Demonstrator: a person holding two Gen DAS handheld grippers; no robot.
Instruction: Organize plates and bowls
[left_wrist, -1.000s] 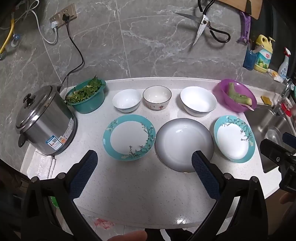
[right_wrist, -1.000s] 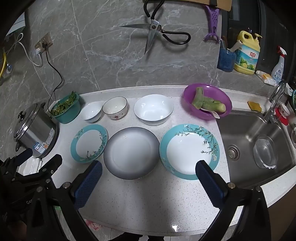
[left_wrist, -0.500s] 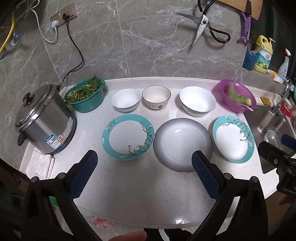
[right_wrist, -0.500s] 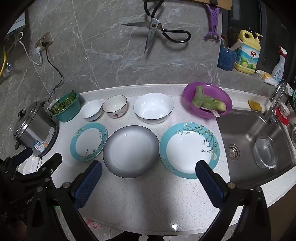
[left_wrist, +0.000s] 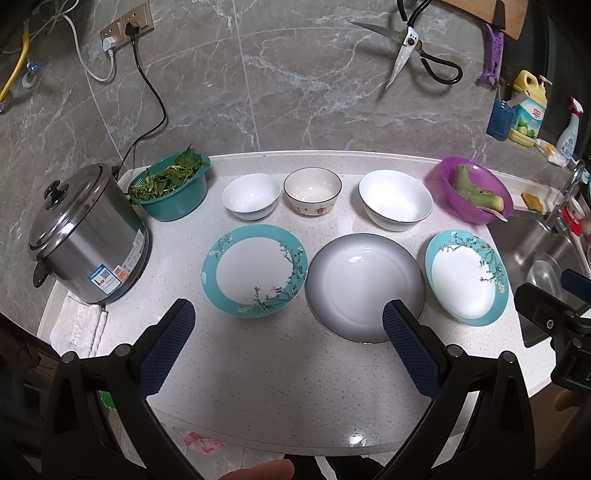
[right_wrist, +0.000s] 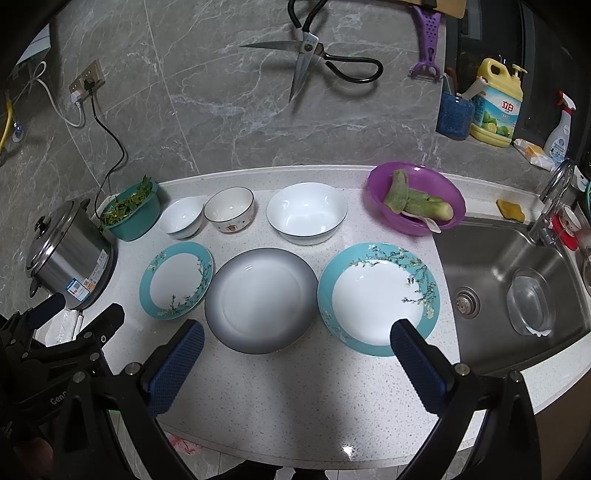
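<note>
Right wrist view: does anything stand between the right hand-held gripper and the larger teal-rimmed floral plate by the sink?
Nothing visible does. The right hand-held gripper is open above bare white speckled countertop, and the larger teal-rimmed floral plate lies just ahead, with one finger already overlapping its near rim in view. The grey round plate lies beside it, not across the path.

Two wrist views from the countertop's (left_wrist: 280, 376) near edge, facing the wall.

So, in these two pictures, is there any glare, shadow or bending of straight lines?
Left wrist view: fisheye bends the counter's back edge into an arc; a small glare spot on the grey plate. Right wrist view: same curving; the scissors cast a soft shadow on the wall; corners go dark. Both views are sharp.
</note>
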